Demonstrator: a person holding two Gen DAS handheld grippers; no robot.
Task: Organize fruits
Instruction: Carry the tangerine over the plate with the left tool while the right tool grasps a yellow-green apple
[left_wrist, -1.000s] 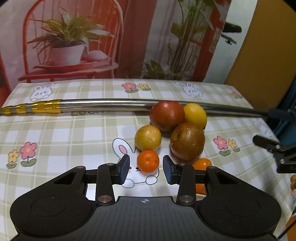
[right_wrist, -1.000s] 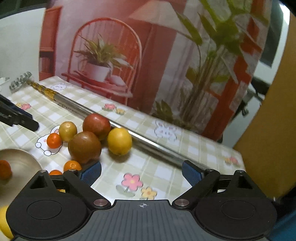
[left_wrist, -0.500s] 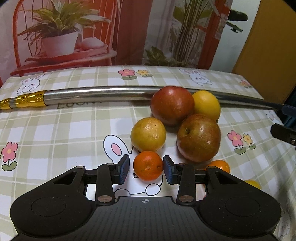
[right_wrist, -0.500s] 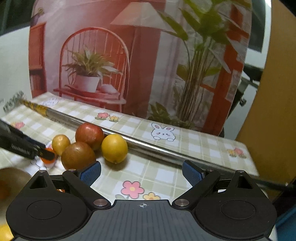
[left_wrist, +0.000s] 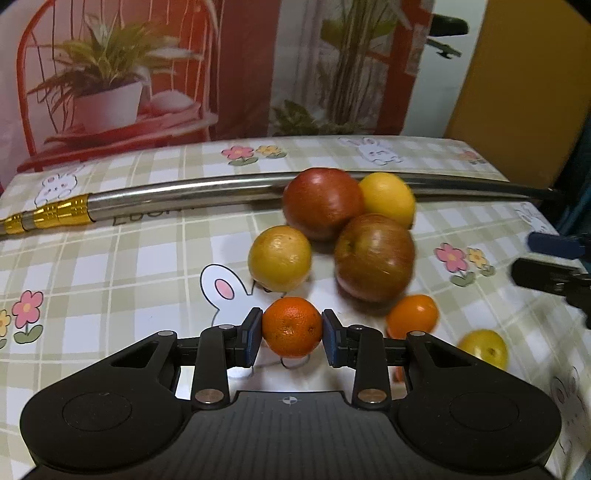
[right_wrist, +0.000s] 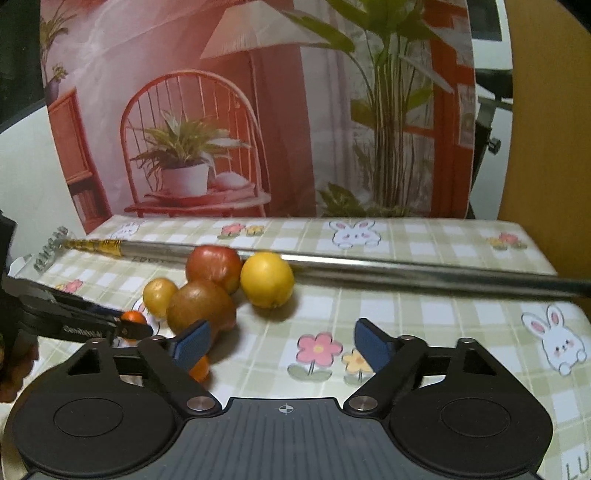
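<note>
A small orange mandarin (left_wrist: 291, 326) sits on the rabbit print, and my left gripper (left_wrist: 291, 341) is closing with both blue pads against its sides. Behind it lie a yellow citrus (left_wrist: 279, 258), a red apple (left_wrist: 321, 203), a brownish apple (left_wrist: 375, 256) and a yellow orange (left_wrist: 388, 197). Another small orange (left_wrist: 412, 317) and a small yellow fruit (left_wrist: 484, 347) lie to the right. My right gripper (right_wrist: 282, 343) hovers over the flower print right of the pile. Its jaws are closing with nothing between them, and its left finger stands in front of the brownish apple (right_wrist: 199, 306).
A long steel rod (left_wrist: 184, 192) with a gold end lies across the table behind the fruit. The checked tablecloth (right_wrist: 424, 314) runs on to the right of the pile. A printed backdrop stands at the far table edge.
The left gripper has come forward around the mandarin and its pads have come in onto it. The right gripper has rolled level, dropped slightly, and its jaws have narrowed.
</note>
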